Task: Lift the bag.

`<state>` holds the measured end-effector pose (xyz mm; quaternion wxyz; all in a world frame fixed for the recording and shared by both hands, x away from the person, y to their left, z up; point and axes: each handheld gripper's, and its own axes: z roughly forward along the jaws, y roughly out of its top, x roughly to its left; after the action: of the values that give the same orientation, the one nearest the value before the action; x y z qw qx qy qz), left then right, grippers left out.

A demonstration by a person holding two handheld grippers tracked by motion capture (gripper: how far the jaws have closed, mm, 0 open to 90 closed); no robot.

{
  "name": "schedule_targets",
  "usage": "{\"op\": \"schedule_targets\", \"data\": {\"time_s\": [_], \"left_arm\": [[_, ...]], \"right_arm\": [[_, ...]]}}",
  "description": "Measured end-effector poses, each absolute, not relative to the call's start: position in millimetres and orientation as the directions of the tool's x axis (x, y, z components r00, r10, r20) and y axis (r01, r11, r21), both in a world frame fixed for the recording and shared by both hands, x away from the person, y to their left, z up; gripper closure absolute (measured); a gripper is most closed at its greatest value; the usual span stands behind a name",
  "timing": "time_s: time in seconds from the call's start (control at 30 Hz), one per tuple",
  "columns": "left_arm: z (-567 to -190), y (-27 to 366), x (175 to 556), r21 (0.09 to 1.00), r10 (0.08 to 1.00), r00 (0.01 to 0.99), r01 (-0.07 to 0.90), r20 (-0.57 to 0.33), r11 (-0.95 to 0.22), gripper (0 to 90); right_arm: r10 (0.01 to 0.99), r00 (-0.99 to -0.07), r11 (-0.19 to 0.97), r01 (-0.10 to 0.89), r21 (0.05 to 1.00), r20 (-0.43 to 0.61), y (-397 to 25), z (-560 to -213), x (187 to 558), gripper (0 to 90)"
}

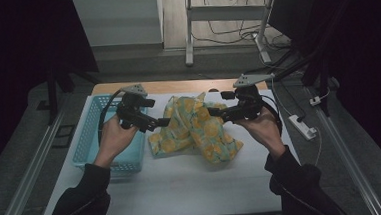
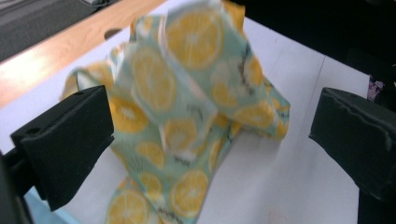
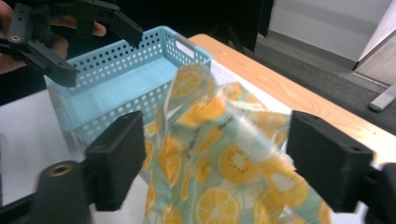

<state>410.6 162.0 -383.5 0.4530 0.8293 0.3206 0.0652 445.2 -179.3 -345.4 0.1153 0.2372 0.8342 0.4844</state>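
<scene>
While I am looking down from the high view, I am bringing my left tongs (image 1: pixel 163 122) and right tongs (image 1: pixel 214 111) toward the crumpled pale-green cloth printed with orange slices (image 1: pixel 196 129), which is lying on the white worktop (image 1: pixel 183 183) just beside the light-blue perforated plastic basket (image 1: pixel 92 138). Along my left gripper view, the jaws are standing spread, the cloth (image 2: pixel 187 116) bunching between them, ungripped. Along my right gripper view, the jaws are likewise gaping around the cloth (image 3: pixel 219 158), the basket (image 3: pixel 135 79) sitting empty behind. Gripping and moving it are, I judge, still ahead.
</scene>
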Motion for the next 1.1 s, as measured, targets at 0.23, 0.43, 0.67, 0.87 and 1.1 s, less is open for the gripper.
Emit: {"op": "schedule_targets", "data": {"time_s": [0.23,0.43,0.67,0.87,1.1], "left_arm": [[-410,166,394,0.791,0.597,0.773,0.496,-0.214,-0.359,0.0],[-429,170,382,0.780,0.605,0.760,0.520,-0.236,-0.349,0.0],[-442,178,364,0.789,0.610,0.753,0.521,-0.246,-0.326,0.0],[-454,185,347,0.793,0.627,0.735,0.532,-0.260,-0.296,0.0],[-464,194,329,0.785,0.652,0.717,0.542,-0.247,-0.299,0.0]], "right_arm": [[0.516,-0.856,0.426,0.290,0.857,0.033,-180,-364,436,6.3],[0.516,-0.856,0.414,0.290,0.863,0.040,-186,-383,430,4.7],[0.540,-0.840,0.403,0.304,0.863,0.043,-197,-403,424,2.9],[0.558,-0.829,0.402,0.319,0.859,0.046,-206,-412,418,1.7],[0.581,-0.814,0.414,0.322,0.851,0.025,-215,-422,405,0.0]]}}
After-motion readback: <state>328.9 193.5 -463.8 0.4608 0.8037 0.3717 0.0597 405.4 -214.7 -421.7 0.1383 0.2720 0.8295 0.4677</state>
